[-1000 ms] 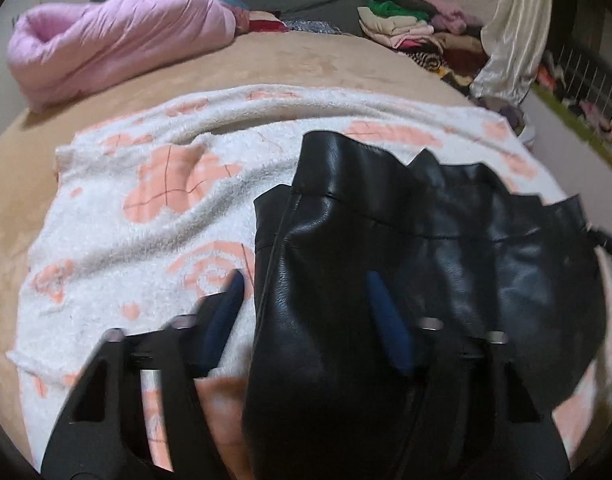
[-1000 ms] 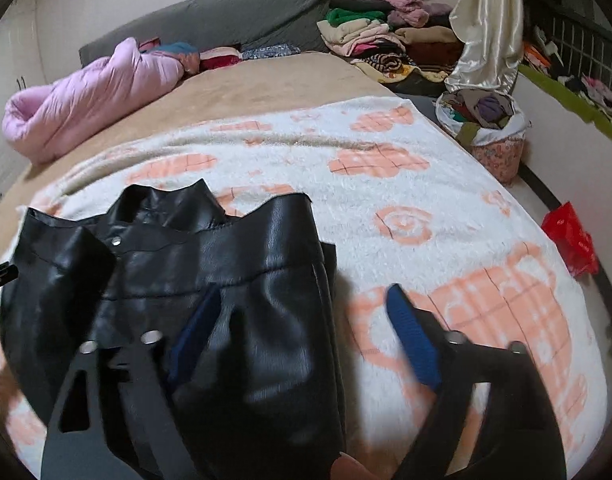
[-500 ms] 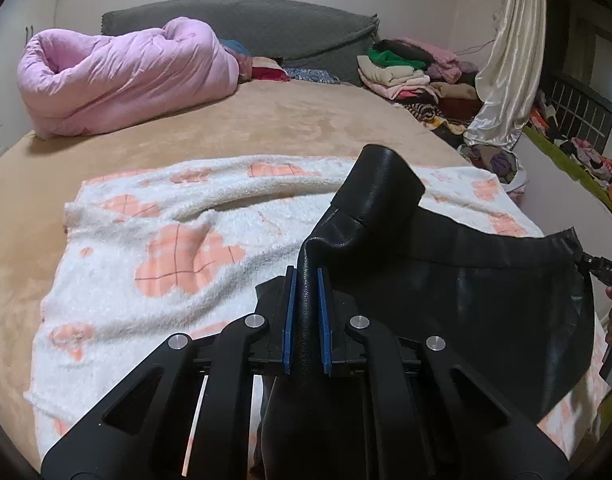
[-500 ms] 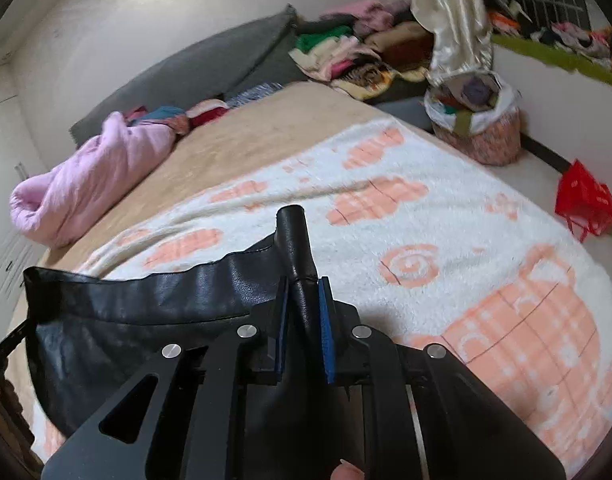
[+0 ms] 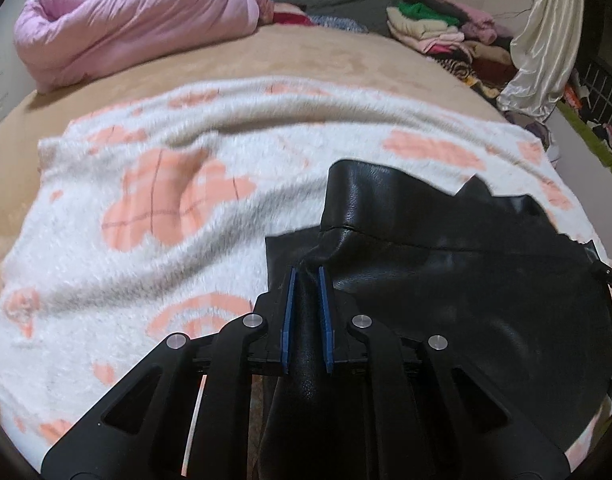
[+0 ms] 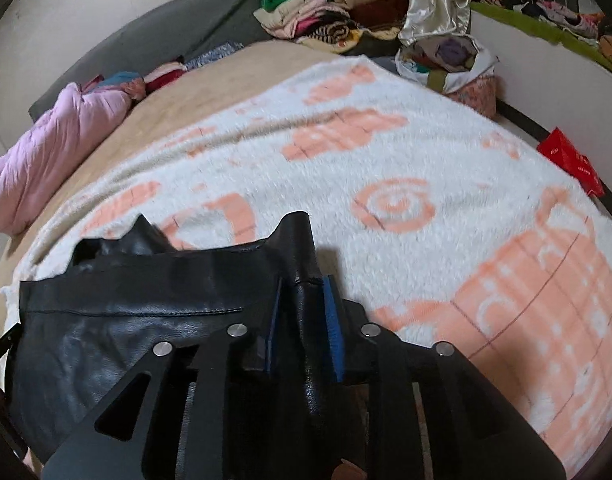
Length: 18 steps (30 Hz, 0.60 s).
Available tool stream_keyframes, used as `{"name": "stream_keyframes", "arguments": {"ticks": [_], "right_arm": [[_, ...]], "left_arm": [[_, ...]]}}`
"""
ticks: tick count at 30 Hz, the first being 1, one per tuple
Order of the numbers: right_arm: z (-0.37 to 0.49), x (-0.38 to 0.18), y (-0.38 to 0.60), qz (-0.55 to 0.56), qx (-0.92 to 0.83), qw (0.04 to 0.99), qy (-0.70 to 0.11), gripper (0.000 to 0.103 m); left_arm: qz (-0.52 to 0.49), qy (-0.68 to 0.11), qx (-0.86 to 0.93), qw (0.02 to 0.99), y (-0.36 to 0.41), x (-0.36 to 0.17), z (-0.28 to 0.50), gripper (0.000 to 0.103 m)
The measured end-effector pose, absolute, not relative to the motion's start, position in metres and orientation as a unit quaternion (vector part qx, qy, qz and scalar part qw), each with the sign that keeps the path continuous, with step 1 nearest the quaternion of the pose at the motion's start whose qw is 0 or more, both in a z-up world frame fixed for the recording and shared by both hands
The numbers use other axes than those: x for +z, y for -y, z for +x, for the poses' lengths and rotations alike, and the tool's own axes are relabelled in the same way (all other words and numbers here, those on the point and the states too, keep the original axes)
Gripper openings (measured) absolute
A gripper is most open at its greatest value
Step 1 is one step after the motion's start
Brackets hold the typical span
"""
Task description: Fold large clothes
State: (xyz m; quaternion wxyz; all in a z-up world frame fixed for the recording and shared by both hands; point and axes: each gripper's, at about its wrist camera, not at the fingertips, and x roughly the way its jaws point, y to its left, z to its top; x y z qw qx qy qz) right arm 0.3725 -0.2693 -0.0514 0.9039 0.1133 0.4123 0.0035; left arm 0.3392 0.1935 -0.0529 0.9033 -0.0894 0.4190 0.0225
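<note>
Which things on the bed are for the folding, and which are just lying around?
For the folding:
- black leather garment
- left tongs, clamped on it
- right tongs, opening, leather between them

Just lying around:
- pink duvet
- pile of clothes
- white and orange blanket underneath

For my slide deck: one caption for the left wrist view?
Left gripper clamps a black leather garment over a white-and-peach blanket.
</note>
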Motion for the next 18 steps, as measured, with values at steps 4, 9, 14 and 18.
{"name": "stream_keyframes", "arguments": {"ticks": [4,9,14,18], "right_arm": [[0.371,-0.056,0.273,0.124,0.0,0.896,-0.427,0.031],[0.355,-0.056,0.285,0.133,-0.002,0.894,-0.428,0.061],[0.311,-0.042,0.299,0.163,0.041,0.896,-0.412,0.074],[0.272,-0.034,0.298,0.17,0.095,0.89,-0.411,0.089]], "left_arm": [[-0.097,-0.425,0.019,0.9,-0.196,-0.061,0.337,0.007],[-0.07,-0.425,0.038,0.902,-0.192,-0.051,0.331,0.047],[-0.11,-0.419,0.03,0.901,-0.207,-0.035,0.316,0.068],[-0.113,-0.418,0.027,0.901,-0.208,-0.027,0.3,0.079]]}}
